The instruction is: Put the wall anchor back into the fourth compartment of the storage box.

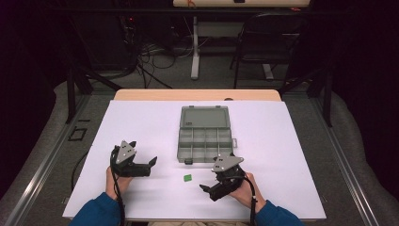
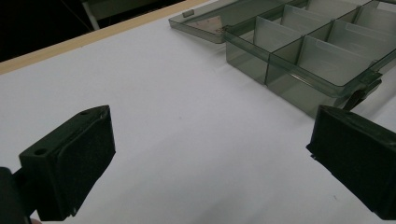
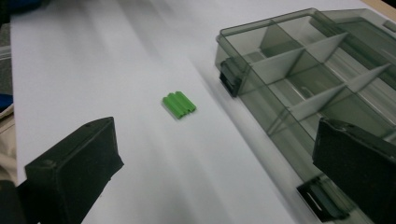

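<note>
block (image 3: pixel 179 104): green, lies ahead of the right gripper (image 1: pixel 208 189), between its spread, empty jaws
left gripper (image 1: pixel 151 163): jaws spread, empty
risk: jaws may nudge the small block toward the box (image 3: pixel 299 74), missing the grasp

Green block (image 1: pixel 187 177) on white table (image 1: pixel 141 122) between left gripper (image 1: pixel 151 163) and right gripper (image 1: pixel 203 188); open compartment box (image 1: pixel 205 134) just beyond; both grippers' jaws parted, empty.

Small ribbed green block (image 3: pixel 179 104) lying flat on white worktop (image 1: pixel 141 127), just before open, empty smoky-clear compartment box (image 1: pixel 205 134).
</note>
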Action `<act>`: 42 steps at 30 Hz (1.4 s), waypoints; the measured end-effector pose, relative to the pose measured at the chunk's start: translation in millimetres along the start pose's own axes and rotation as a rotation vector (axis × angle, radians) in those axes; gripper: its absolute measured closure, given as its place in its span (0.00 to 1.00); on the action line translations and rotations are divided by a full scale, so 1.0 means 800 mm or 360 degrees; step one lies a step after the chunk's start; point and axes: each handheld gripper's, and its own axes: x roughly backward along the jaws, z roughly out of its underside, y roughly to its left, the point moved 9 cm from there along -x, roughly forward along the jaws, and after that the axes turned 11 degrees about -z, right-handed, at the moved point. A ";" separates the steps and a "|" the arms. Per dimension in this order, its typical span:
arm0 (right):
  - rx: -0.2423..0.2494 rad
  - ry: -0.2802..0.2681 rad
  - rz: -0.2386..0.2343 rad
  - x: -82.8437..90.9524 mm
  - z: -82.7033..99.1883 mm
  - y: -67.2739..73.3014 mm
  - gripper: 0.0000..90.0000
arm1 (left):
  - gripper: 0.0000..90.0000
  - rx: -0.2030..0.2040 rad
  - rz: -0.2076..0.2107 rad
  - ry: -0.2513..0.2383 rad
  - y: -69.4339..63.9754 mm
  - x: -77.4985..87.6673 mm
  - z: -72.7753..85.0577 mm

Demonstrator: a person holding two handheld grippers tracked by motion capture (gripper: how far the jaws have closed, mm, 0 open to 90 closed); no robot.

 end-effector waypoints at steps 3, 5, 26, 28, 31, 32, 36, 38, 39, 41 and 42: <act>0.0011 0.0008 -0.0032 -0.007 -0.003 0.005 0.00 | 0.00 0.0000 0.0000 0.0001 0.000 -0.001 0.000; 0.0013 0.0023 -0.0057 -0.014 -0.003 0.008 0.00 | 0.00 -0.0018 0.0002 0.0009 0.000 -0.001 0.001; 0.0123 0.0154 -0.0178 -0.076 -0.009 0.017 0.46 | 0.00 -0.0025 0.0016 0.0016 -0.002 -0.006 0.002; 0.0146 0.0166 -0.0196 -0.080 -0.009 0.018 0.55 | 0.00 -0.0031 0.0017 0.0018 -0.003 -0.006 0.003; 0.0156 0.0202 -0.0208 -0.087 -0.006 0.019 0.64 | 0.00 -0.0031 0.0015 0.0017 -0.002 -0.006 0.003; 0.0169 0.0214 -0.0220 -0.089 -0.005 0.020 0.67 | 0.00 -0.0033 0.0015 0.0019 -0.001 -0.006 0.003; 0.0186 0.0232 -0.0213 -0.092 -0.003 0.019 0.74 | 0.00 -0.0039 0.0015 0.0018 -0.002 -0.006 0.003; 0.0183 0.0230 -0.0214 -0.094 -0.002 0.020 0.76 | 0.00 -0.0040 0.0015 0.0022 -0.003 -0.007 0.003; 0.0188 0.0237 -0.0218 -0.095 -0.002 0.020 0.77 | 0.00 -0.0040 0.0017 0.0022 -0.003 -0.007 0.003; 0.0191 0.0225 -0.0230 -0.096 -0.003 0.019 0.79 | 0.00 -0.0040 0.0017 0.0023 -0.003 -0.007 0.003; 0.0198 0.0224 -0.0232 -0.097 -0.003 0.019 0.79 | 0.00 -0.0038 0.0016 0.0024 -0.002 -0.007 0.004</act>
